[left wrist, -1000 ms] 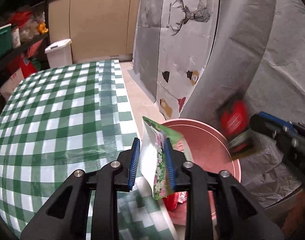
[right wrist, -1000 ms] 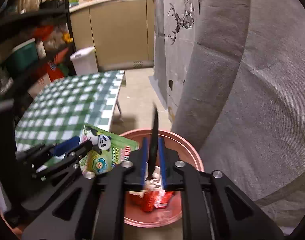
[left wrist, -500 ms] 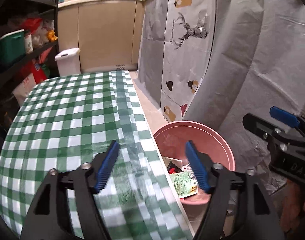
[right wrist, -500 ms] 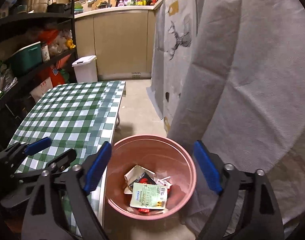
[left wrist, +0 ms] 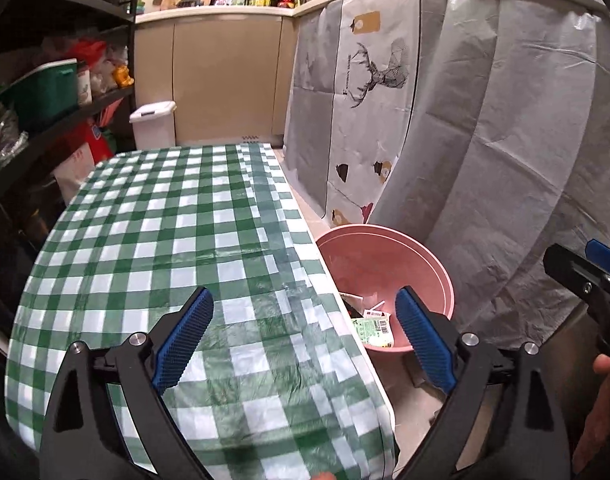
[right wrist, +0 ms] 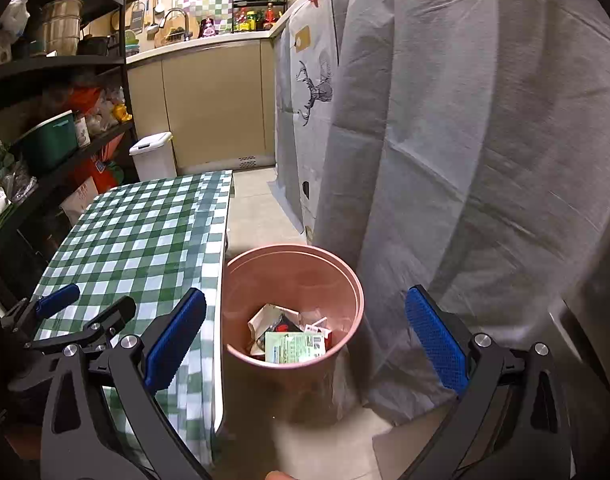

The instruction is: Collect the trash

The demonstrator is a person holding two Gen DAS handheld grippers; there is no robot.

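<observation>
Trash (right wrist: 295,338) sits at the bottom of the pink bin (right wrist: 353,280): a green-and-white packet on top, red and white wrappers under it. Bin stands on the floor just beside the edge of the table (left wrist: 165,240) with the green checked cloth, grey cover (right wrist: 465,160) hanging behind it. My left gripper (left wrist: 303,342) is over the table's near corner, jaws opening wide, nothing between the blue pads. My right gripper (right wrist: 305,342) points down at the bin, jaws opening wide too, nothing gripped; the bin only shows through the gap. Tabletop bare of wrappers in both views. White lidded container (left wrist: 153,124) on the floor past the table's far end.
</observation>
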